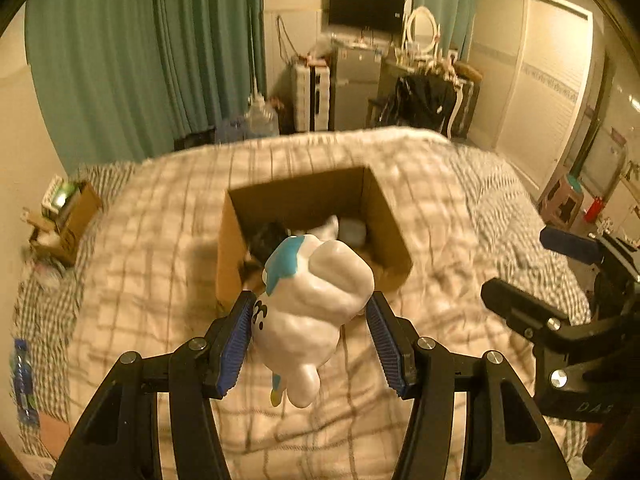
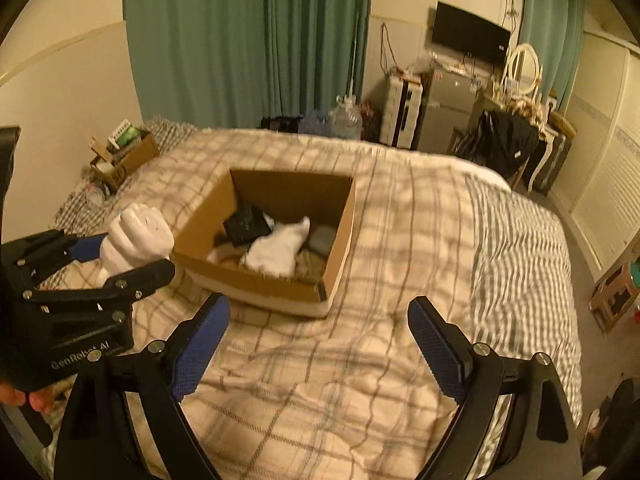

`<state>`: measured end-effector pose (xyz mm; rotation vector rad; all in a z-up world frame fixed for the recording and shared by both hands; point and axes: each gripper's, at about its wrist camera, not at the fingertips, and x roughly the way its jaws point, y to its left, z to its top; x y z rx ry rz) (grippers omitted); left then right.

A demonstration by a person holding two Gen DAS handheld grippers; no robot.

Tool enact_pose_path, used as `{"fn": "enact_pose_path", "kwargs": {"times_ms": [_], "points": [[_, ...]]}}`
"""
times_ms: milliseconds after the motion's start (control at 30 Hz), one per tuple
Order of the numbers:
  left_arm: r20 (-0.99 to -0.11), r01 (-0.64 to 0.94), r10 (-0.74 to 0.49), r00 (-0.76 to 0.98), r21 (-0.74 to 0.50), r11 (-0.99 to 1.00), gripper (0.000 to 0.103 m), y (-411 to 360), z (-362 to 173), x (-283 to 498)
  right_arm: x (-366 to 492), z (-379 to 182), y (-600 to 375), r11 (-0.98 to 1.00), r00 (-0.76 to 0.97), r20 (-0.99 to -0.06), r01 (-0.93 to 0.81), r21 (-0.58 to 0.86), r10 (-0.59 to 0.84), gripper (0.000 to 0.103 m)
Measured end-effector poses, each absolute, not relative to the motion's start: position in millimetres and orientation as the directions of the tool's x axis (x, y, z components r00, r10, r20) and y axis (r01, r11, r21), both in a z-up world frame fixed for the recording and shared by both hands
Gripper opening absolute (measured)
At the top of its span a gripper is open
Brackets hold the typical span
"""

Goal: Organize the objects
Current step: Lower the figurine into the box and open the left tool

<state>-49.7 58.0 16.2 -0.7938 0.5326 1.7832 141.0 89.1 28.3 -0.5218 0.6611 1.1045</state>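
Observation:
My left gripper [image 1: 310, 312] is shut on a white toy figure with blue markings [image 1: 316, 300] and holds it above the bed, just in front of an open cardboard box [image 1: 394, 224]. The right wrist view shows the same toy [image 2: 136, 240] in the left gripper [image 2: 132, 256], left of the box [image 2: 280, 280]. The box holds a black item [image 2: 246, 224], a white cloth [image 2: 280, 250] and a grey object [image 2: 323, 240]. My right gripper [image 2: 318, 336] is open and empty over the blanket in front of the box; it also shows in the left wrist view [image 1: 532, 276].
The box sits on a bed with a checked blanket [image 2: 360, 380]. A smaller cardboard box with items [image 2: 128, 148] stands at the bed's far left. Beyond the bed are green curtains [image 2: 248, 40], a water jug [image 2: 345, 120], a small fridge [image 2: 448, 116] and a dressing table [image 2: 520, 120].

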Motion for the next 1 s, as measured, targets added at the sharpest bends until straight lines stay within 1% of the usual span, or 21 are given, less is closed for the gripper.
{"fn": "enact_pose_path", "kwargs": {"times_ms": [167,333,600,767,833,900,933,967,1000], "points": [[-0.717,-0.94,0.661,-0.222,-0.022,-0.34,0.058,83,31,-71,150,48,112,0.353,0.293,-0.688,-0.934,-0.057,0.664,0.09],[-0.728,-0.941,0.65,-0.218,-0.02,-0.338,0.058,125,22,-101,171,48,155,0.345,0.291,-0.681,-0.937,-0.06,0.672,0.09],[-0.777,-0.944,0.604,-0.178,-0.04,-0.329,0.058,192,-37,-143,216,22,226,0.353,0.294,-0.706,-0.933,-0.066,0.644,0.09],[-0.786,-0.948,0.599,-0.152,-0.057,-0.315,0.058,216,-66,-153,237,-4,250,0.363,0.292,-0.728,-0.93,-0.063,0.62,0.09],[-0.792,-0.949,0.593,-0.147,-0.057,-0.311,0.06,219,-72,-154,242,-12,253,0.365,0.29,-0.73,-0.929,-0.059,0.619,0.09],[-0.795,-0.95,0.587,-0.151,-0.048,-0.309,0.069,222,-73,-154,246,-16,255,0.369,0.289,-0.729,-0.928,-0.053,0.62,0.09],[-0.792,-0.949,0.589,-0.162,-0.039,-0.313,0.081,222,-71,-155,248,-17,254,0.373,0.29,-0.728,-0.926,-0.051,0.621,0.09],[-0.781,-0.944,0.595,-0.188,-0.023,-0.328,0.091,220,-67,-154,249,-17,254,0.376,0.292,-0.726,-0.925,-0.049,0.623,0.09],[-0.768,-0.941,0.607,-0.205,-0.015,-0.337,0.093,218,-63,-154,249,-15,252,0.379,0.295,-0.721,-0.924,-0.049,0.627,0.09]]}}
